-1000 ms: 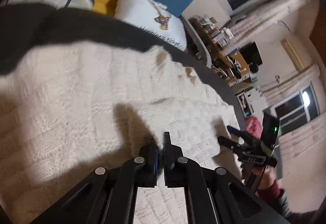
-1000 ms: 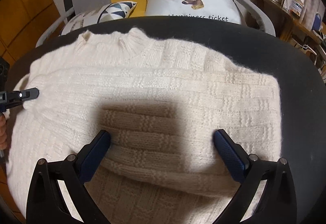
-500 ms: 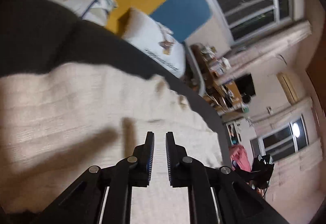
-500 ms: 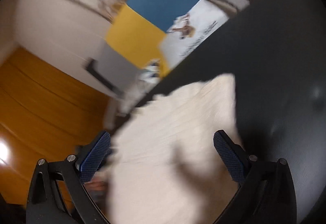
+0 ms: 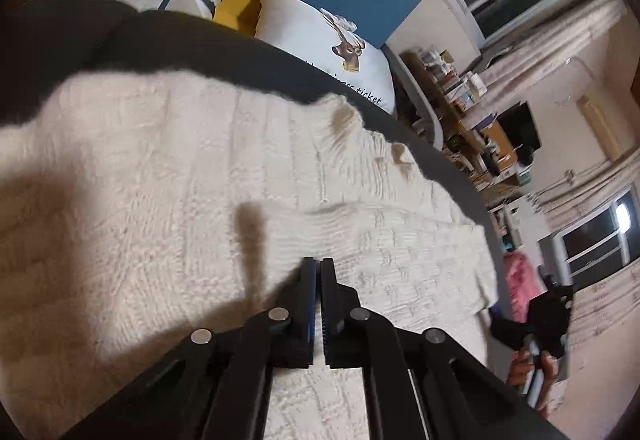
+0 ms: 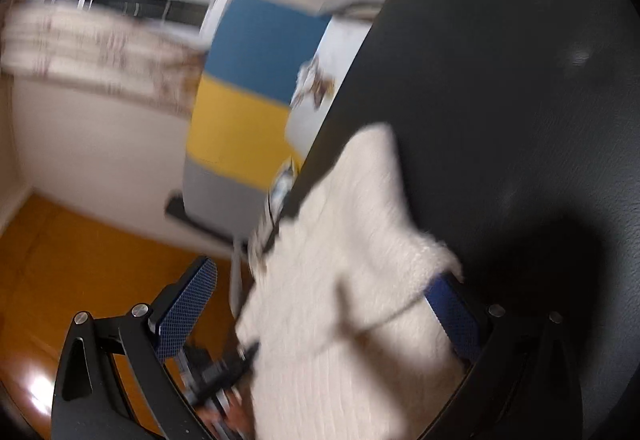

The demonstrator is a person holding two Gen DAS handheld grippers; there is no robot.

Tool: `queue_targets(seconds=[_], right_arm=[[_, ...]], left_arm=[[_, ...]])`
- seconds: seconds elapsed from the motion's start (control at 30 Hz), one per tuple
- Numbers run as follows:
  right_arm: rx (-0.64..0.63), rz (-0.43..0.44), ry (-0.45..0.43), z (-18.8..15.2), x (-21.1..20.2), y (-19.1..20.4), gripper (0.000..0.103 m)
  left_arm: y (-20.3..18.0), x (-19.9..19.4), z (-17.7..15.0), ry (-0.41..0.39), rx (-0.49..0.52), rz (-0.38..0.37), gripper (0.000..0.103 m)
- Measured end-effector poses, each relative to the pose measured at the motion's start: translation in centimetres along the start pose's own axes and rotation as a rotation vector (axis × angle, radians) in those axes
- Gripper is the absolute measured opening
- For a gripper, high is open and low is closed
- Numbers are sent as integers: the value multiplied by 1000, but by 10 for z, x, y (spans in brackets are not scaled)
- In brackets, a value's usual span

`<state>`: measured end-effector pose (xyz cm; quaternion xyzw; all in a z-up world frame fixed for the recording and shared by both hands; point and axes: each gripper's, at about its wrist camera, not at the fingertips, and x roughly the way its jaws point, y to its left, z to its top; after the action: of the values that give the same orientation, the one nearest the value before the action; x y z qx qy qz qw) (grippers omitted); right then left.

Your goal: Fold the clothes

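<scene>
Left wrist view: the left gripper (image 5: 317, 272) is seen with fingers pressed almost together, tips down on a ridge of the cream sweater (image 5: 168, 176), which is spread over the dark table (image 5: 192, 40). Whether knit is pinched cannot be told. If only fuzz is caught, the fold may be lost when lifted.

Right wrist view, blurred: the right gripper (image 6: 320, 304) is held with fingers spread wide, a sweater edge lying between them. A closing made during such motion may miss the edge.
</scene>
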<state>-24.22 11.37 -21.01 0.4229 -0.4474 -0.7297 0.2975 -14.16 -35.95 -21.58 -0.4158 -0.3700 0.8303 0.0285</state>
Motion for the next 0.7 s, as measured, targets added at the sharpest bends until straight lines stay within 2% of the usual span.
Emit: queue_targets(seconds=[0.07,0.1,0.2,0.23,0.37,0.47,0.53,0.57,0.7], right_arm=[[-1,-30,9,0,0,1,103],[-33,-82,27,-2,-2,6,103],[-130,-227,38,-7,-15,27,103],[-164,-247,33,-8,-19,36,103],[-327,-196,71,-9,-2,77,103],[-551,-310,125,-12,42,104,103],[-599,-369,139,-16,53,104,103],[-622,-399,146,-18,58,103,103],[-717,-518,174,-25,80,102,103]], left_arm=[[4,-4,1,4,-36,-25,2],[2,-7,2,1,-47,-41,8],[-12,-21,5,-54,-34,-127,13],[-18,-25,6,-71,-14,-139,13],[-29,-17,5,-56,82,-46,14],[-23,-3,1,-24,93,21,14],[-15,4,-3,-18,84,45,12],[-10,3,-5,-27,73,35,4],[1,2,-4,-41,23,-1,2]])
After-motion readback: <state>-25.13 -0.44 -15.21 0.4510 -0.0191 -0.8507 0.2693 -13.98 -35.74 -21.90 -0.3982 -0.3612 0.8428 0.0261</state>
